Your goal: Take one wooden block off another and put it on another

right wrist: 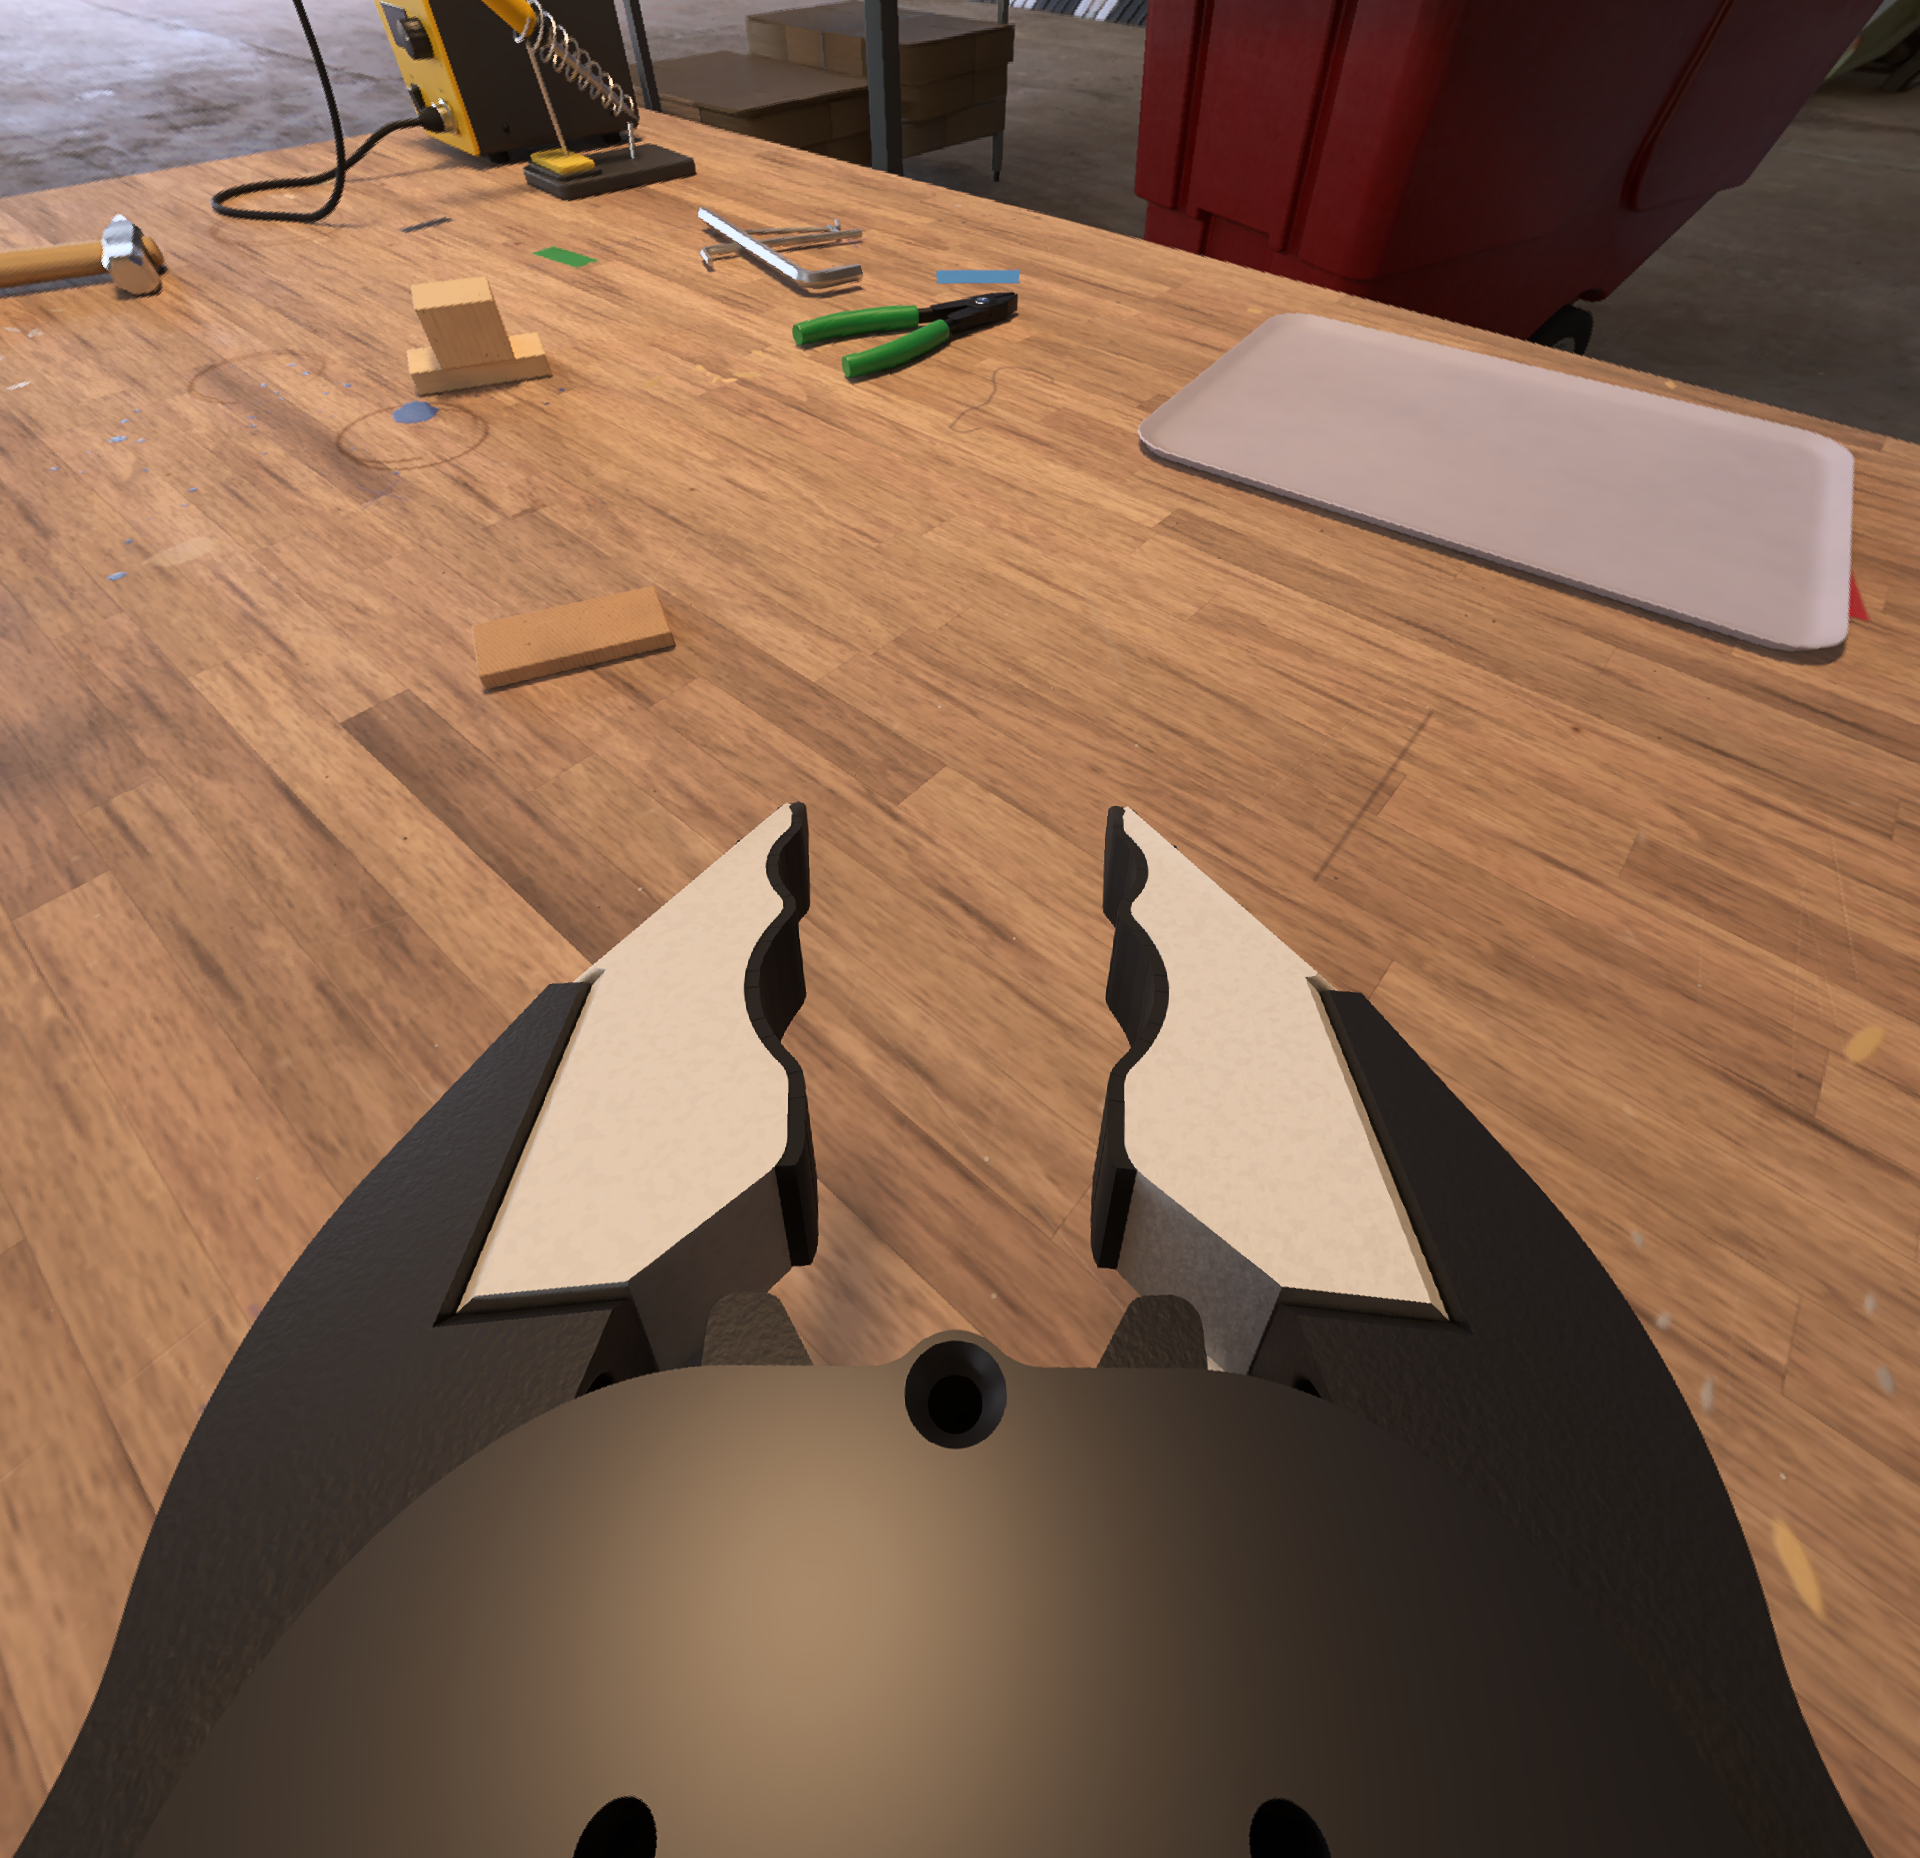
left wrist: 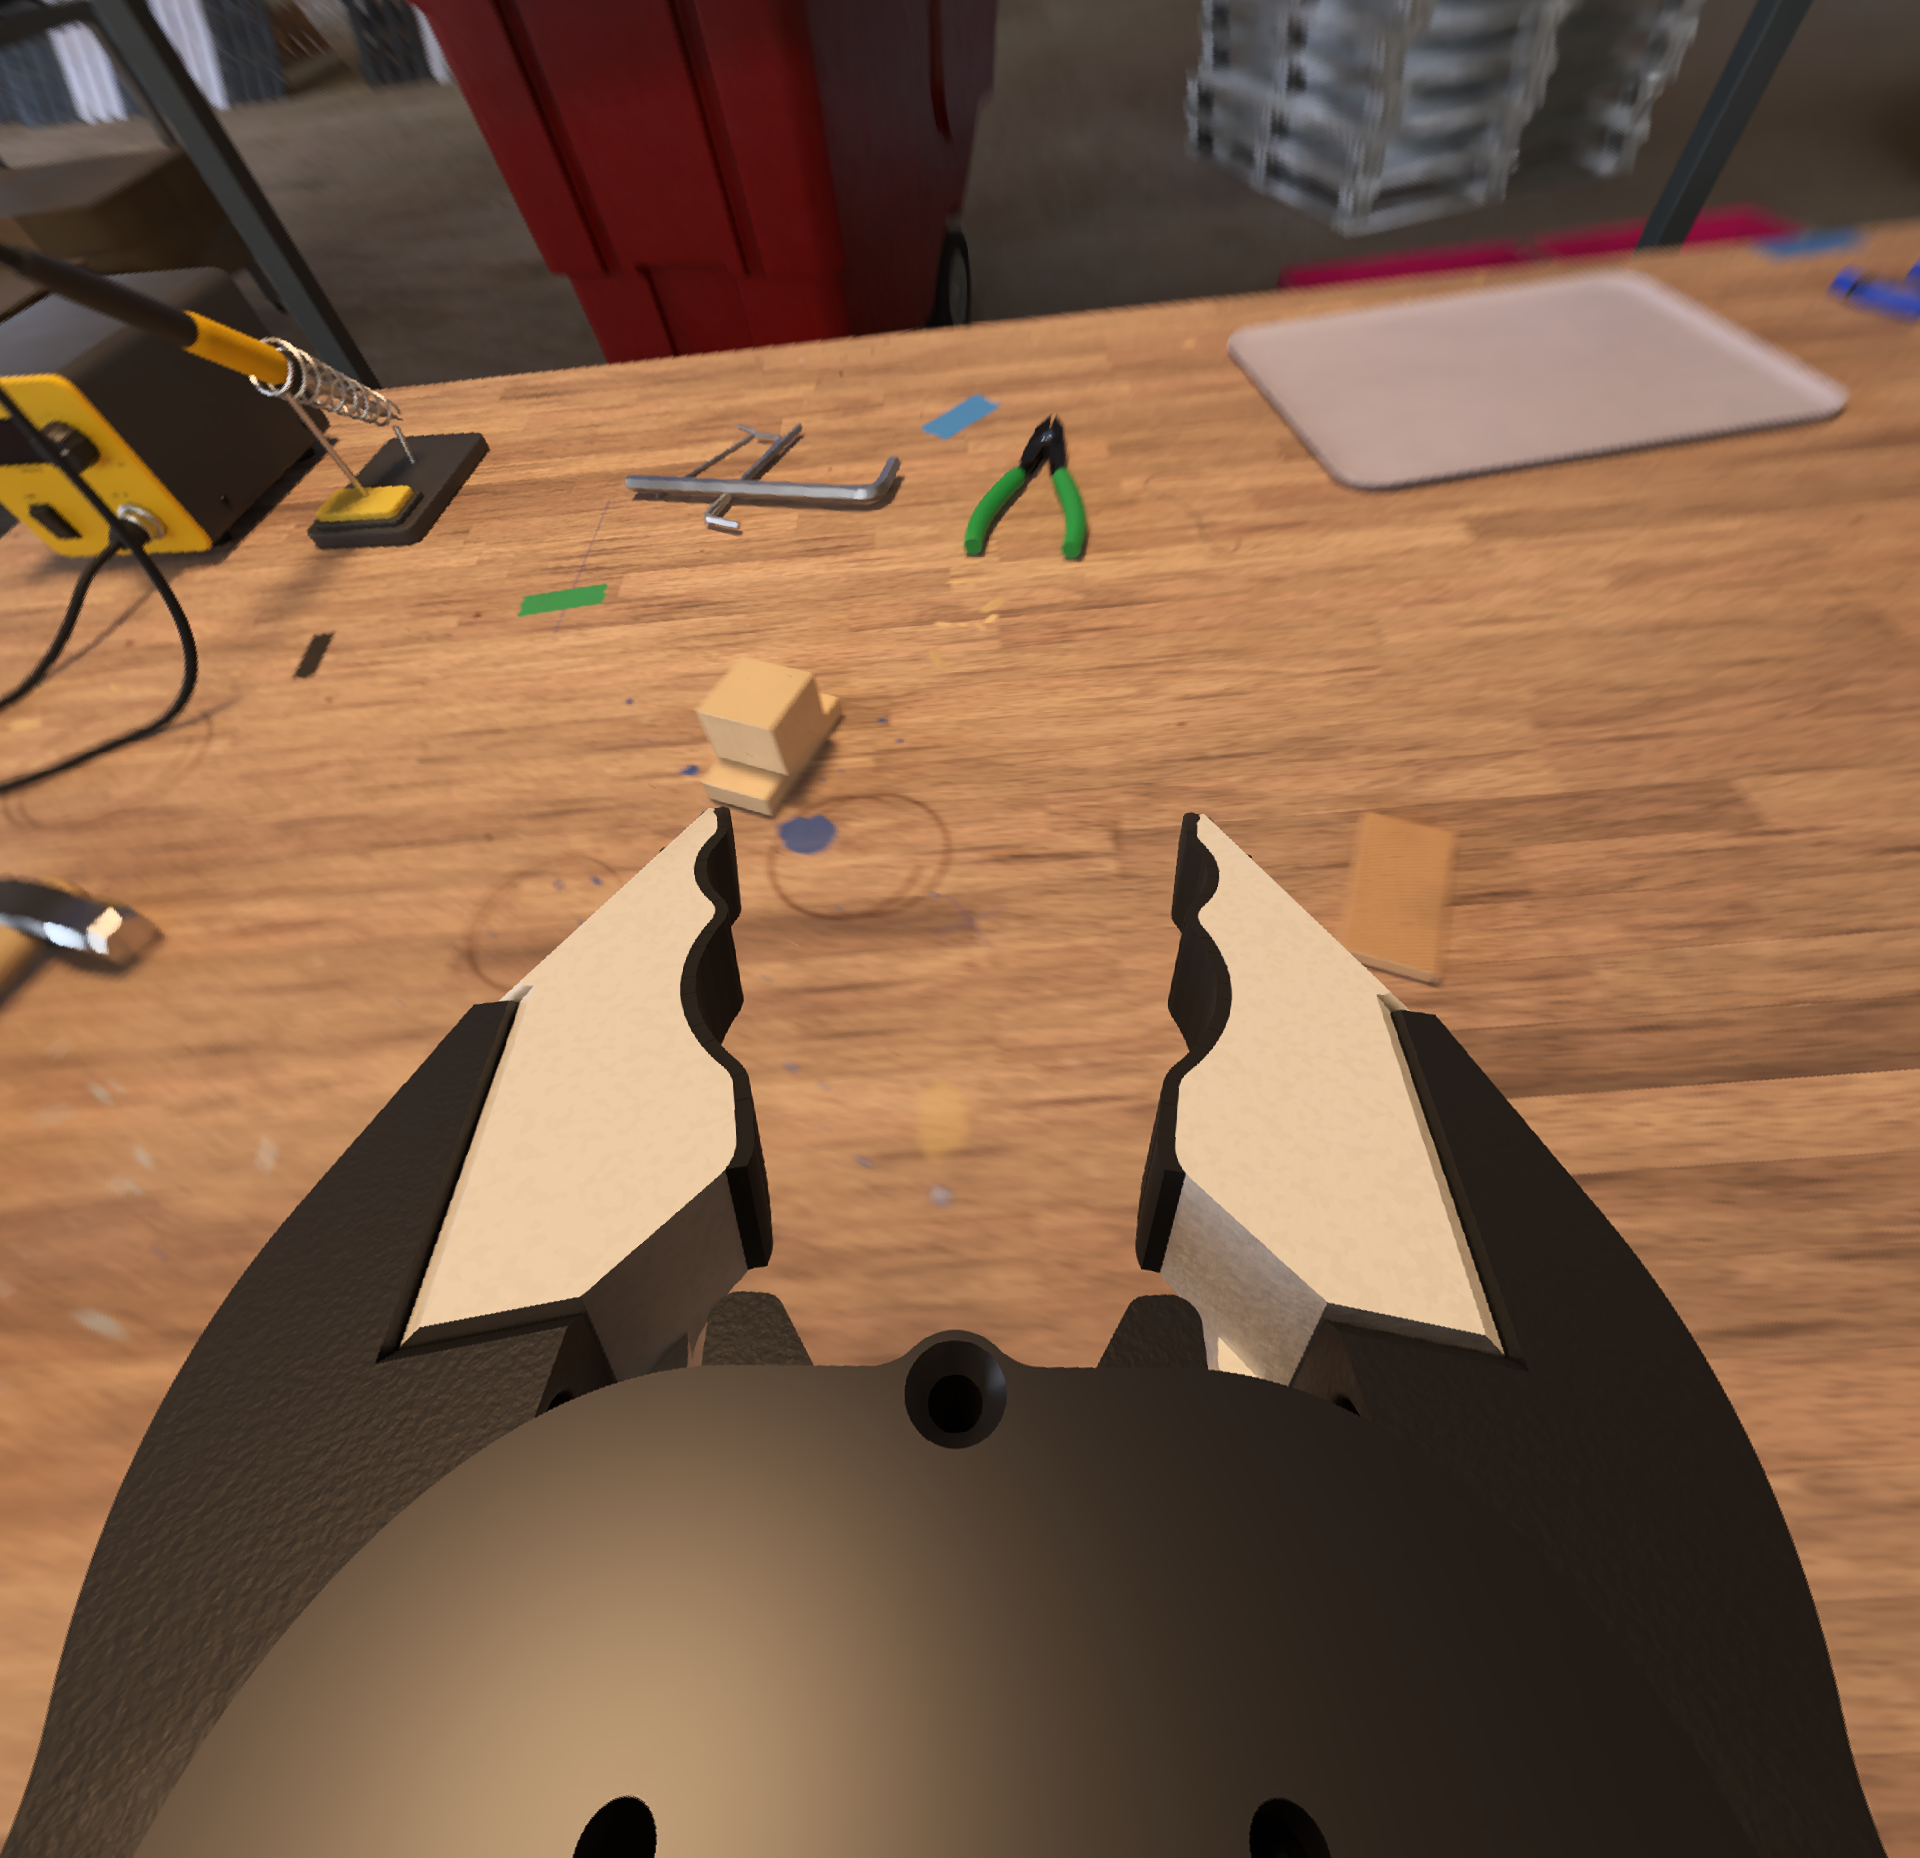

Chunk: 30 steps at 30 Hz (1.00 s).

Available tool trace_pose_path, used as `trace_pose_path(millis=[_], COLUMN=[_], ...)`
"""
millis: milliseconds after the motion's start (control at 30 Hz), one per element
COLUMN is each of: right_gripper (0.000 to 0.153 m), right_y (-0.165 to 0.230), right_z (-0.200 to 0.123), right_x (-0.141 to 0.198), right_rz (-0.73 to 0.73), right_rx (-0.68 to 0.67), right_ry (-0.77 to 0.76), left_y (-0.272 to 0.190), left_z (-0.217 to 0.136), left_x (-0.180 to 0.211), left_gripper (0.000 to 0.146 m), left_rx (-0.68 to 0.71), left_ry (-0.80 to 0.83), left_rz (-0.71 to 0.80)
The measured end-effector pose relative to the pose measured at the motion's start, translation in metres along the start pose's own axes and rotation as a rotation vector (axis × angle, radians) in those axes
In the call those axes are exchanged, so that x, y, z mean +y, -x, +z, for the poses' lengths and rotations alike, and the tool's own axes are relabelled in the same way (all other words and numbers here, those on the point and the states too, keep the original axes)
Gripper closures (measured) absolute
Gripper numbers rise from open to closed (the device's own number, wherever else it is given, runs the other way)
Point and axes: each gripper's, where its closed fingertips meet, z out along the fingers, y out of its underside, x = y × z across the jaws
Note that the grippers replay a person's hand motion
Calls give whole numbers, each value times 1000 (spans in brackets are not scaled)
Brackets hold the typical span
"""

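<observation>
Far side of the wooden workbench [right wrist: 1039, 665]: soldering station [right wrist: 478, 52] at left w/ iron in its coil stand, hex keys [right wrist: 779, 245] and green-handled pliers [right wrist: 899, 331] mid, grey tray [right wrist: 1507, 478] far right, hammer [right wrist: 114, 255] at left edge. Red bin [right wrist: 1455, 94] behind the bench. Bits of green and blue tape on the top. Nothing sits btwn either gripper and the blocks.

Cube block [left wrist: 764, 712] stands on a thin flat block [left wrist: 748, 785], just beyond the left gripper [left wrist: 954, 821], a bit left of its tips. Second flat block [left wrist: 1397, 894] lies alone, right of that gripper, well apart from the stack.

Left gripper: fingers wide apart, holding nothing. Right gripper [right wrist: 954, 811]: same, spread and empty; lone flat block far-left of it, stack farther still.
</observation>
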Motion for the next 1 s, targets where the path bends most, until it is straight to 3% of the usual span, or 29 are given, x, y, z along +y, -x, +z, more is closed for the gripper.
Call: trace_pose_path(millis=[167, 333, 467, 1000], right_gripper=[96, 96, 96, 96], right_y=[-2, -3, -4, -9], right_z=[0, 0, 1, 1], right_x=[1, 1, 2, 5], right_rz=[9, 5, 2, 4], right_rx=[-2, 6, 9, 16], right_ry=[3, 7, 13, 22], left_y=[54, 71, 78, 84], left_z=[58, 121, 157, 192], left_x=[-18, 4, 33, 61], left_gripper=[68, 70, 74, 98], left_rx=[98, 291, 295, 295], left_ry=[220, 471, 640, 807], left_rz=[150, 158, 229, 247])
